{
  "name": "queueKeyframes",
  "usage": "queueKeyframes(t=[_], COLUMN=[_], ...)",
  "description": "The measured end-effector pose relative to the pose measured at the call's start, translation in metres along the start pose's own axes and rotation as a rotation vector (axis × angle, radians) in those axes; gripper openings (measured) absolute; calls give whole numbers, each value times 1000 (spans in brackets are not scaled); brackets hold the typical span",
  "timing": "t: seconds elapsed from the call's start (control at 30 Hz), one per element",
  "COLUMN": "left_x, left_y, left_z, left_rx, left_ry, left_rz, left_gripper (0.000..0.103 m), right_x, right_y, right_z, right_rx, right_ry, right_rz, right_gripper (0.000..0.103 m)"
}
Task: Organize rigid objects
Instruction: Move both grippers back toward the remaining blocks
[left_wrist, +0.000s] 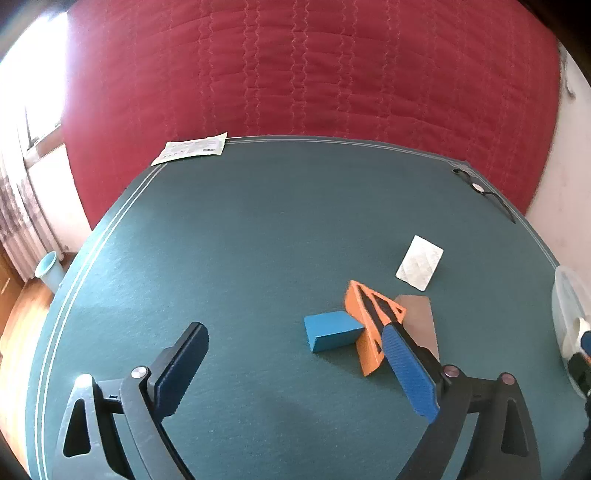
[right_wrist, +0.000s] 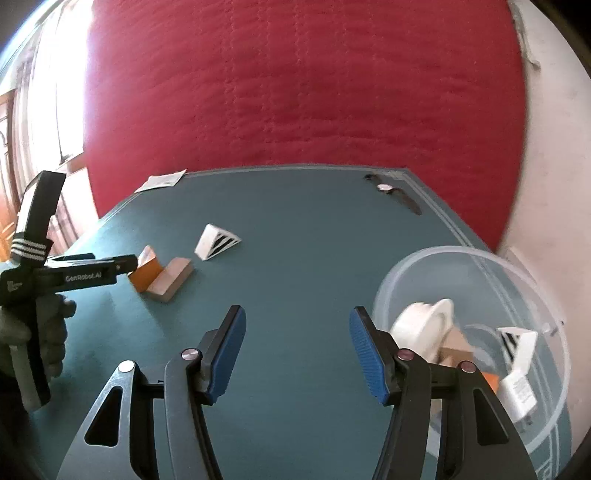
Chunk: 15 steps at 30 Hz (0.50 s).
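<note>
We see the loose pieces clustered mid-table: orange wedge (left_wrist: 364, 332), blue block (left_wrist: 330, 334) touching its left side, tan wooden block (left_wrist: 419, 317) just behind it on the right, white wedge (left_wrist: 419, 263) apart, further back. The green table (left_wrist: 221, 240) carries all of them.

Left wrist view: left tongs (left_wrist: 295, 373) spread wide, nothing between the pads. Right fingertip overlaps the orange wedge in the picture; contact we cannot tell. The blue block shows only here. Clear round tub (left_wrist: 567, 306) is just a sliver at the right edge.

Right wrist view: right tongs (right_wrist: 297, 354) spread, pads bare, over bare table. Tub (right_wrist: 476, 258) is fully visible here, just right of the tongs, holding a white roll (right_wrist: 424, 325), a striped white wedge (right_wrist: 519, 343), a white plug-like piece (right_wrist: 519, 397) and bits of tan and orange. This view also shows the left tongs from outside, held in a gloved hand (right_wrist: 33, 332), tip at the orange wedge. The white wedge's black stripes (right_wrist: 221, 240) show only from this side.

Both views: paper leaflet (left_wrist: 192, 149) at the far left corner, wristwatch (left_wrist: 480, 190) at the far right corner, red quilted cover (left_wrist: 314, 74) behind.
</note>
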<state>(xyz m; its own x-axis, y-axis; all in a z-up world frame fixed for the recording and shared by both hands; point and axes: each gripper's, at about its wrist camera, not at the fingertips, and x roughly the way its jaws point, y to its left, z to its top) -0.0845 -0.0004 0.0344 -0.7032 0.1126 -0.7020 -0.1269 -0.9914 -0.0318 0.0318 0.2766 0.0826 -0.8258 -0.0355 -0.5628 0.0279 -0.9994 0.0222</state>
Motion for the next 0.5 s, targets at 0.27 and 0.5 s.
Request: queueKeyframes(t=[0.27, 0.5], left_x=[3, 15], left_y=[8, -5], left_z=[-1, -2], left_rx=[-25, 9], left_ry=[14, 47], left_rz=[18, 22], left_gripper=[97, 97], right_x=[9, 12], right_y=[13, 15], right_z=[-6, -9], right_rx=[-22, -20], right_ry=[36, 56], right_rz=[45, 60], right_gripper=[60, 60])
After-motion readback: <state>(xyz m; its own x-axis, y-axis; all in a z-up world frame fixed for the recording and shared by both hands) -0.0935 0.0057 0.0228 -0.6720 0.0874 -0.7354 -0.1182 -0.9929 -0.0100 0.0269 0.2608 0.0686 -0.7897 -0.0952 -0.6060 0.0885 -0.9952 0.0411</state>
